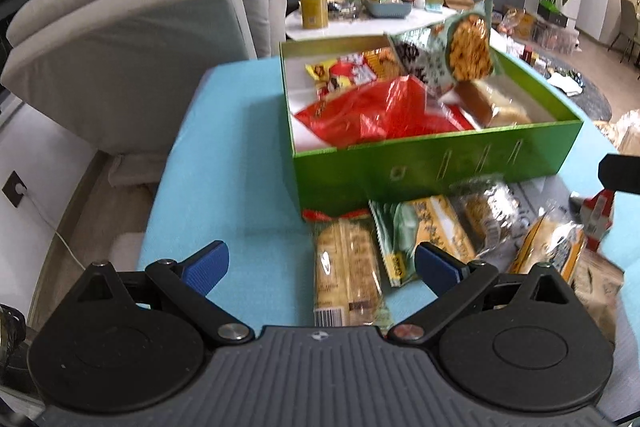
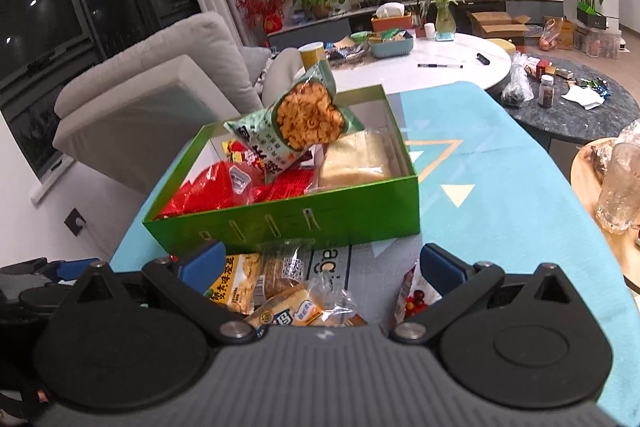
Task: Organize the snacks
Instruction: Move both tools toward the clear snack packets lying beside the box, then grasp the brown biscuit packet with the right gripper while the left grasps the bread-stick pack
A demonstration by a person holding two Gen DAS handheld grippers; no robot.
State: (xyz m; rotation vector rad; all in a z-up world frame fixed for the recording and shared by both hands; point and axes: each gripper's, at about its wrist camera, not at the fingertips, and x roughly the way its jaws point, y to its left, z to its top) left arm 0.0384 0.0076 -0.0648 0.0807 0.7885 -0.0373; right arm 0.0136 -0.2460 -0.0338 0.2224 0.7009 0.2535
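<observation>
Both claws are spread wide, nothing gripped. Loose snack packs are piled on the bench in front of the green box (image 1: 436, 167); the bread pack (image 1: 347, 267) is framed lengthwise, straight ahead of the left claw (image 1: 320, 263), so that one's judged nearer than the right claw (image 2: 320, 267)

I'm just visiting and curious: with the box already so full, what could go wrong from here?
The green snack bag stands tilted on the pile in the green box, above the rim, so it might slide out. More packets lie crowded before the box; either open gripper could grab two.
</observation>
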